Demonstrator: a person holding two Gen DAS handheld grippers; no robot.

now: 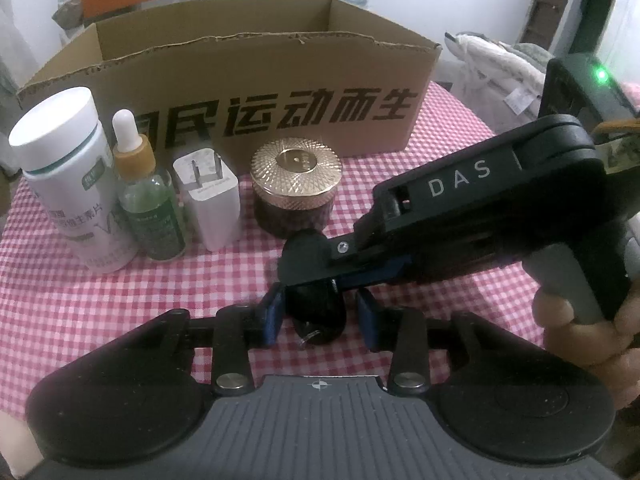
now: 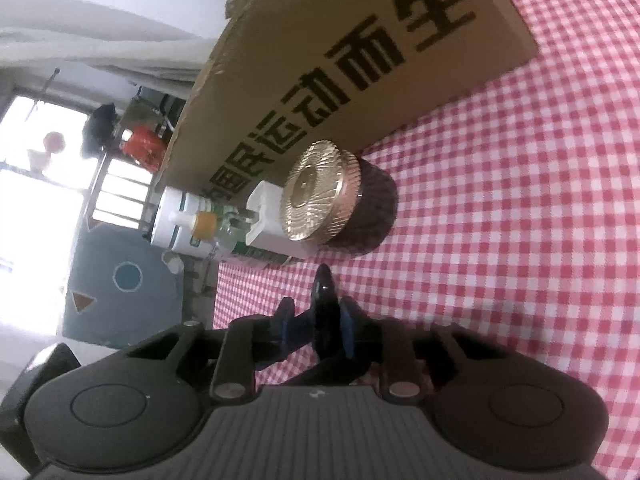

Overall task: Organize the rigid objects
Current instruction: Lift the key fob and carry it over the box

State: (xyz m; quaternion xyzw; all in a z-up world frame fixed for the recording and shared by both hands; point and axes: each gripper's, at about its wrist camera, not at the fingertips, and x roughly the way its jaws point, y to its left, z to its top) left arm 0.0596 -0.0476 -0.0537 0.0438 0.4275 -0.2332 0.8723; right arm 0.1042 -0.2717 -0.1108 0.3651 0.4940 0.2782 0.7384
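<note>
A small black glossy object (image 1: 316,312) sits between my left gripper's (image 1: 320,316) blue-padded fingers, which stand a little apart from it. My right gripper (image 2: 316,320) comes in from the right, rolled on its side, and is shut on the same black object (image 2: 326,304); its body shows in the left wrist view (image 1: 480,208). On the checked cloth stand in a row a white pill bottle (image 1: 68,176), a dropper bottle (image 1: 148,200), a white plug charger (image 1: 210,196) and a gold-lidded jar (image 1: 296,188). An open cardboard box (image 1: 260,92) stands behind them.
The red-and-white checked tablecloth (image 1: 100,300) covers the table. A dark device with a green light (image 1: 588,84) and crumpled cloth (image 1: 492,60) lie at the far right. The table's left edge drops to a grey floor mat (image 2: 120,280).
</note>
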